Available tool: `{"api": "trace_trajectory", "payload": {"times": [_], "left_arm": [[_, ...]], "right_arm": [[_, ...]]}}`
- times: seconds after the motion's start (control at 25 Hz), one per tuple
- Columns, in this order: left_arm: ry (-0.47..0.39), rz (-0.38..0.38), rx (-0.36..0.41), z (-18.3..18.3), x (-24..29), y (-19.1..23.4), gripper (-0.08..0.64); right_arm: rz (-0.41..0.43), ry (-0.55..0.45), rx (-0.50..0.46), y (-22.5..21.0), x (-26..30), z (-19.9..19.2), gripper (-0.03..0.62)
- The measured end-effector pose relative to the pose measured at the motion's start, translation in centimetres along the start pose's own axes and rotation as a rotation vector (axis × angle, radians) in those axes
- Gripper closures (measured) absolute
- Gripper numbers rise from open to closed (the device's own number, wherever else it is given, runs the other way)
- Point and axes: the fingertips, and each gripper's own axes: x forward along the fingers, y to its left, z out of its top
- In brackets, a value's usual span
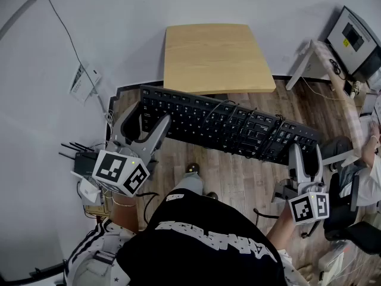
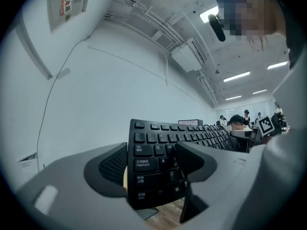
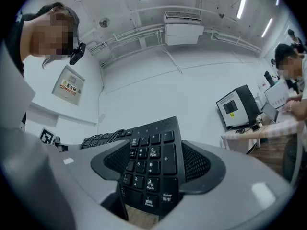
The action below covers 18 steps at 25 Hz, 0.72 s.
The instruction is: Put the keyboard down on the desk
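The keyboard (image 1: 196,115) is matt black plastic, the desk (image 1: 217,55) smooth pale wood, the floor (image 1: 238,177) grained planks.

Light wooden desk (image 1: 217,55), against white wall (image 1: 119,28), wood-plank floor (image 1: 238,177) beneath

Head view: cannot see the left-end keys of the keyboard (image 1: 226,124) under the fingers (image 1: 159,134) of the left gripper (image 1: 147,121). Cannot see its right corner under the right gripper (image 1: 306,155).

Cannot follow the router (image 1: 83,159) past the left marker cube (image 1: 121,171). Lose the monitor (image 1: 356,37) and a seated person (image 1: 370,159) at the right edge. Cannot read the wall notice (image 1: 82,81).

Left gripper view: cannot see the keys beneath the finger lying over the key face, nor the keyboard's bottom corner behind the gripper body. Cannot read the far keys, too small.

Right gripper view: cannot see the keypad's inner columns behind one finger. Cannot read the wall sign (image 3: 70,85), nor anything on the monitor's screen.
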Motion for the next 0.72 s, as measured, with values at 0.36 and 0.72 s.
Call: {"api": "trace_trajectory", "payload": {"times": [0.36, 0.72], "left_arm": [[0.014, -0.008, -0.018, 0.57, -0.04, -0.30, 0.261], [0.008, -0.028, -0.013, 0.51, 0.05, -0.30, 0.261]], "right_arm": [[-0.011, -0.003, -0.001, 0.28, -0.26, 0.90, 0.255], [-0.029, -0.011, -0.005, 0.45, -0.74, 0.92, 0.255]]}}
